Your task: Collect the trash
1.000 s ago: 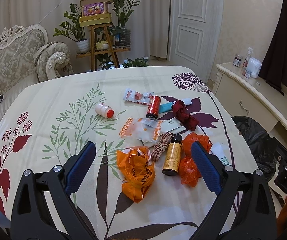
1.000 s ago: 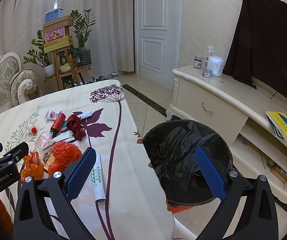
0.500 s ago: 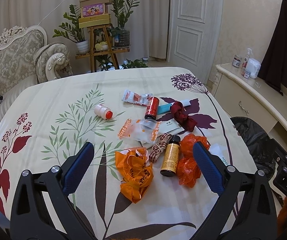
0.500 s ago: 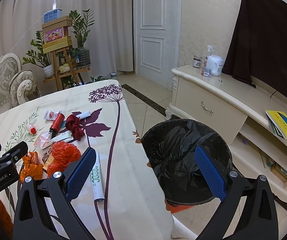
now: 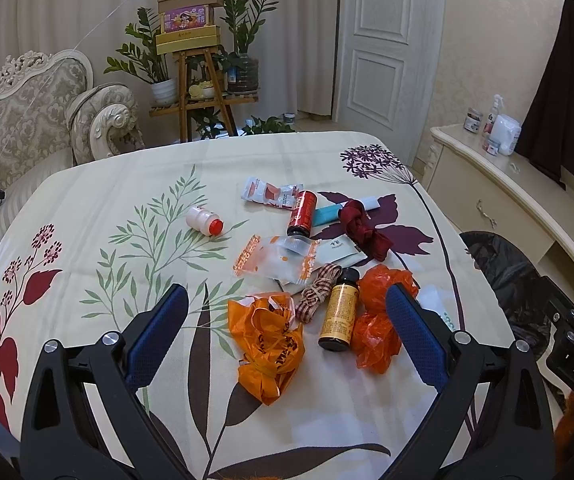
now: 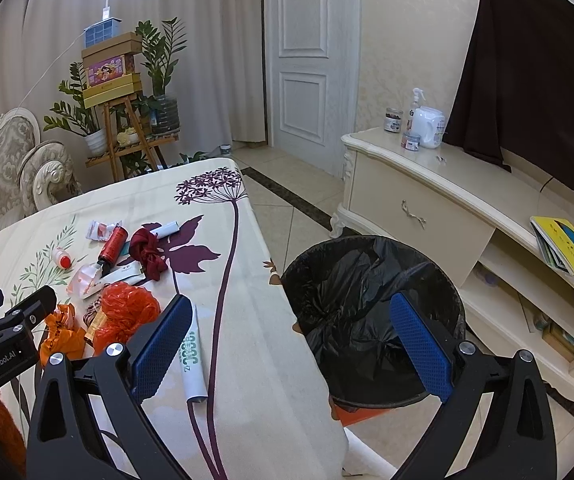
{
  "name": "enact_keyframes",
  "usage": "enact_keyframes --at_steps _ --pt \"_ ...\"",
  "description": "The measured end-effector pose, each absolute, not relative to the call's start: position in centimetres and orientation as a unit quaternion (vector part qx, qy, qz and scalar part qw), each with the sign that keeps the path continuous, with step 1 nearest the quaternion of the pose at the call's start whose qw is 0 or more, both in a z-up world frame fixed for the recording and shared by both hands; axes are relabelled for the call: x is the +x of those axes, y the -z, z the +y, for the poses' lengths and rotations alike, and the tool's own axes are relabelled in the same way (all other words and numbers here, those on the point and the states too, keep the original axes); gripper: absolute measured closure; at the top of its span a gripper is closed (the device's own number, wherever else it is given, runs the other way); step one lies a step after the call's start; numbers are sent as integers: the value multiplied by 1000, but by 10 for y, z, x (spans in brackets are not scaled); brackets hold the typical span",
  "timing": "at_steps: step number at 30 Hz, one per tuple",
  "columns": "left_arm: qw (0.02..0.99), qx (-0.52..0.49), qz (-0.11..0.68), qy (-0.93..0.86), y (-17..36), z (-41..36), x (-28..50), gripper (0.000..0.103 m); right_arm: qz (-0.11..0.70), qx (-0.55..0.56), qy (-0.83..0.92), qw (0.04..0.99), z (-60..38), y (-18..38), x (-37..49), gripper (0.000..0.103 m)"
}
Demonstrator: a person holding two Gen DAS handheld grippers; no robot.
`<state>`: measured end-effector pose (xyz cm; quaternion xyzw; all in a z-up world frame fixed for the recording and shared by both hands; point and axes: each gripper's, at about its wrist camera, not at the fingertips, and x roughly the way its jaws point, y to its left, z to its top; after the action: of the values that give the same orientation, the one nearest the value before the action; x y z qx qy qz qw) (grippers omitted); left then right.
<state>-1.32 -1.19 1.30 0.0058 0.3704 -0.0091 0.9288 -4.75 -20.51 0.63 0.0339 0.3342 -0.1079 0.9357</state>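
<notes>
Little has been shifted over the last second: the left gripper [image 5: 287,328], spread wide and holding nothing, has been eased slightly nearer the orange bag [image 5: 265,342]. Equally wide and empty, the right gripper [image 6: 287,340] is kept above the bin [image 6: 371,320]; 0 items look collected.

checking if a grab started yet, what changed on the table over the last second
Almost nothing. The left tool drifted slightly, so the trash sits a touch lower and left between its open fingers; the right tool held open over the bin. Nothing was gripped or released: the orange bag, amber bottle and white tube lie where they were.
</notes>
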Motion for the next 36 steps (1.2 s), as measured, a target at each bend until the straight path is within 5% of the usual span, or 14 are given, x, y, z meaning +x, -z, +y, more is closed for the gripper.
enact_keyframes --at_steps 36 --pt "923 11 386 14 0 -7 -8 6 342 44 110 932 -204 -1 -44 6"
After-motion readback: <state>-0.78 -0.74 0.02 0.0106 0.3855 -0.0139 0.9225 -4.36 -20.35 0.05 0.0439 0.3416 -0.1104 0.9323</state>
